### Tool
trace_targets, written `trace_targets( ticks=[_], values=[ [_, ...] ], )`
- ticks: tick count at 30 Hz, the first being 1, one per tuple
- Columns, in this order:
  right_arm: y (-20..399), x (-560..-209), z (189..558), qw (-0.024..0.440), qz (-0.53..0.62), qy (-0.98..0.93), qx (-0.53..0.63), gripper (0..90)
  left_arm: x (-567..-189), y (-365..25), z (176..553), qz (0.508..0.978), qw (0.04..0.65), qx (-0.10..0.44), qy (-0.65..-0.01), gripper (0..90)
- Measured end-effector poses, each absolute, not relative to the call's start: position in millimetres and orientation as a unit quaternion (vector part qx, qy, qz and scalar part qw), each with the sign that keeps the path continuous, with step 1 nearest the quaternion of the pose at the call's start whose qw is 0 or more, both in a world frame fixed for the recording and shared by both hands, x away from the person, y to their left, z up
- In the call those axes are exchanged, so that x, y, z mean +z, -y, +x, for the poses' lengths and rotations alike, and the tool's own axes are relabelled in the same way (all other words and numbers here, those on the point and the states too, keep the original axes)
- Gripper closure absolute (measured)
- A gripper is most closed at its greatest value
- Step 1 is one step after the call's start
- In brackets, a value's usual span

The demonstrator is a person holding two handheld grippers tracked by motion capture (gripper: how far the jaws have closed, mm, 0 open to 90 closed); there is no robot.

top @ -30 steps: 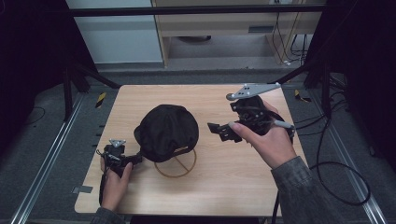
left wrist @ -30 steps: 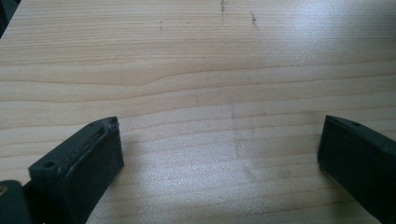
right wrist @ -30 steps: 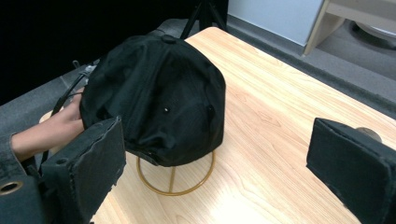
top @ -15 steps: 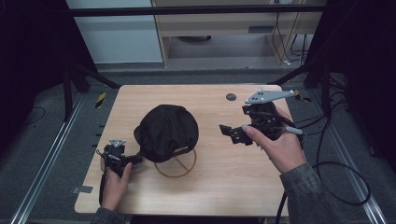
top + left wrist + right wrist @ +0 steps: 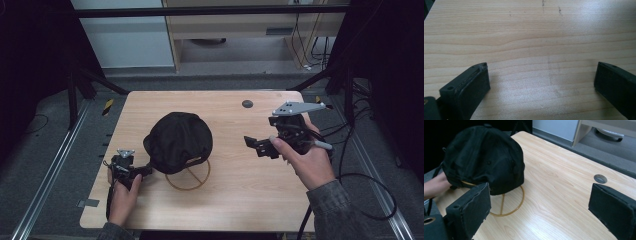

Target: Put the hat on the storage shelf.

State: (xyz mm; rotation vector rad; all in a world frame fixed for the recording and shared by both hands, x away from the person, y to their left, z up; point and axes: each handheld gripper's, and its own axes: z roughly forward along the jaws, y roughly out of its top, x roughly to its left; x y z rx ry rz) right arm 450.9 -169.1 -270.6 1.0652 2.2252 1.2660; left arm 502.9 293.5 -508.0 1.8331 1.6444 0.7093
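A black cap (image 5: 177,139) rests on a gold wire stand (image 5: 190,176) in the middle of the wooden table (image 5: 235,200). My left gripper (image 5: 137,172) sits low by the cap's near left edge. In the left gripper view its jaws (image 5: 541,85) stand wide open over bare wood. My right gripper (image 5: 256,146) is held above the table to the right of the cap, open and holding nothing. The right gripper view looks between its jaws (image 5: 539,207) at the cap (image 5: 484,160) and the stand's ring (image 5: 507,206).
A small round grommet (image 5: 247,104) sits in the tabletop at the back, also seen as grommet (image 5: 600,178). The person's left hand (image 5: 434,186) shows beside the cap. Cables trail off the table's right side (image 5: 360,190). A shelf unit (image 5: 240,30) stands beyond the far edge.
My right gripper has drifted to the right and a little toward the person, uncovering the grommet. The left gripper and the cap have stayed put.
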Motion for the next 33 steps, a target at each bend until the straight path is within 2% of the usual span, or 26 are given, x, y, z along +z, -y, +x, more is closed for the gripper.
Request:
trace_targets(
  ticks=[13, 33],
  values=[
    [188, -295, 455, 0.189, 0.414, -0.783, 0.423, 7.0, -508, -293, 503, 0.686, 0.285, 0.265, -0.615, 0.0],
    [191, -381, 452, 0.163, 0.433, -0.799, 0.383, 8.5, -508, -293, 503, 0.685, 0.286, 0.265, -0.615, 0.0]
  ],
)
